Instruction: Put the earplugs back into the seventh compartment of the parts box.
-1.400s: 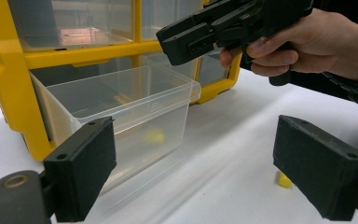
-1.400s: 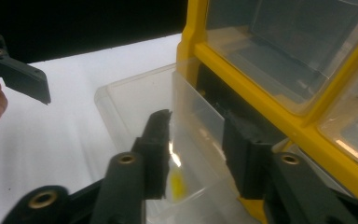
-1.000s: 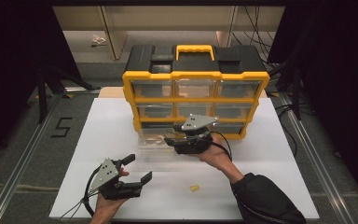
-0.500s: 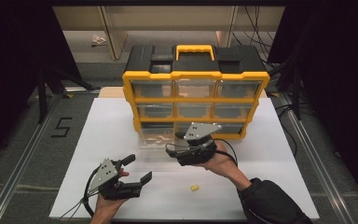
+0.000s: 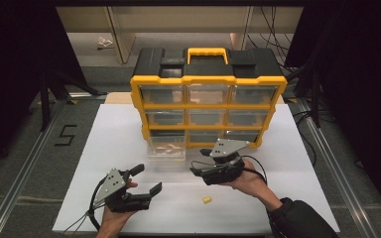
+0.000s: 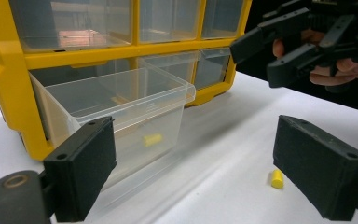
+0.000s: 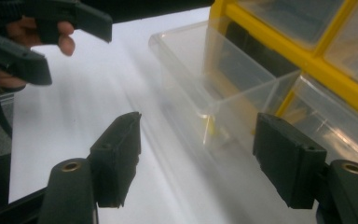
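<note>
The work appears to be about midway: the clear drawer [image 5: 166, 147] is standing pulled out of the bottom row of the yellow organiser [image 5: 208, 106], one yellow piece [image 6: 152, 139] is already lying inside it, and another yellow piece [image 5: 207, 200] is still waiting on the white table [image 5: 297, 163]. What seems left is picking that piece up, dropping it in and pushing the drawer home. The right gripper [image 5: 203, 171] is hovering just off the drawer's front corner; its jaws have just been opening, and they are standing wide with nothing between them. The loose piece is lying just below and beside it, on the person's side. The left gripper [image 5: 146, 181] is also gaping empty, with the drawer ahead of it and the loose piece near its right jaw. The piece is looking small, stubby and cylindrical; the drawer is looking thin-walled and transparent.
</note>
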Demonstrator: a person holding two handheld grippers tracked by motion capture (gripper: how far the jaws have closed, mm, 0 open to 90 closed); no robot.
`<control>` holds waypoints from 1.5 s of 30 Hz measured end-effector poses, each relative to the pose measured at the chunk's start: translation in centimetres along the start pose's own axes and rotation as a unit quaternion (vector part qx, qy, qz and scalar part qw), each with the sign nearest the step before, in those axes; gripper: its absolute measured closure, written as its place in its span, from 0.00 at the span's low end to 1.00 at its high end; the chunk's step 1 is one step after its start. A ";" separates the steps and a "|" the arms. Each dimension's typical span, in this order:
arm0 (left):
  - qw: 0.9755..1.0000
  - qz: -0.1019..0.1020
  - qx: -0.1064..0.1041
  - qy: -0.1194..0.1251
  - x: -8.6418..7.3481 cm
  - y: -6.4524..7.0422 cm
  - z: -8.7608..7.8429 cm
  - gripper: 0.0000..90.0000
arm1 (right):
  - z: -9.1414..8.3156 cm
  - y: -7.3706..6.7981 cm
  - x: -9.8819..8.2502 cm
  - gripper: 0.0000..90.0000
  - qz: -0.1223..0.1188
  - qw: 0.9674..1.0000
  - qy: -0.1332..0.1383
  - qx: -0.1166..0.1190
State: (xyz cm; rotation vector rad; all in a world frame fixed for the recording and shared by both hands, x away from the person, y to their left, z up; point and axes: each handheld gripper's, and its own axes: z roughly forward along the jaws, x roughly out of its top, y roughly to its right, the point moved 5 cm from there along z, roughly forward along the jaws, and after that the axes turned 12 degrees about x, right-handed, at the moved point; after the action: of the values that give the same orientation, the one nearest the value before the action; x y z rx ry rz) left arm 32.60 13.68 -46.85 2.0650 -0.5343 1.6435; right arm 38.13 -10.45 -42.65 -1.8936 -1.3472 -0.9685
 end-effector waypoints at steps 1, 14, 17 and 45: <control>1.000 0.000 0.000 0.000 0.0 0.0 0.0 0.14 | -0.1 0.0 -0.2 0.37 0.001 1.000 -0.002 0.000; 1.000 0.002 0.001 0.000 0.0 0.1 0.0 0.14 | -0.7 -0.5 -2.2 0.37 0.012 1.000 -0.019 0.006; 1.000 0.002 0.000 -0.001 0.0 0.0 0.1 0.14 | -0.6 -1.0 -3.1 0.37 0.012 0.999 -0.034 0.013; 1.000 0.003 -0.003 -0.002 -0.1 0.1 0.1 0.14 | 2.4 -3.0 -8.3 0.51 -0.001 0.980 -0.189 0.064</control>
State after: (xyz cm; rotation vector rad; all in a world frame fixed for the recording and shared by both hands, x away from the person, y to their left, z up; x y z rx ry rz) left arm 32.60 13.52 -46.91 2.0657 -0.5479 1.6391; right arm 34.00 -11.84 -50.72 -2.0424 -1.5820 -0.5211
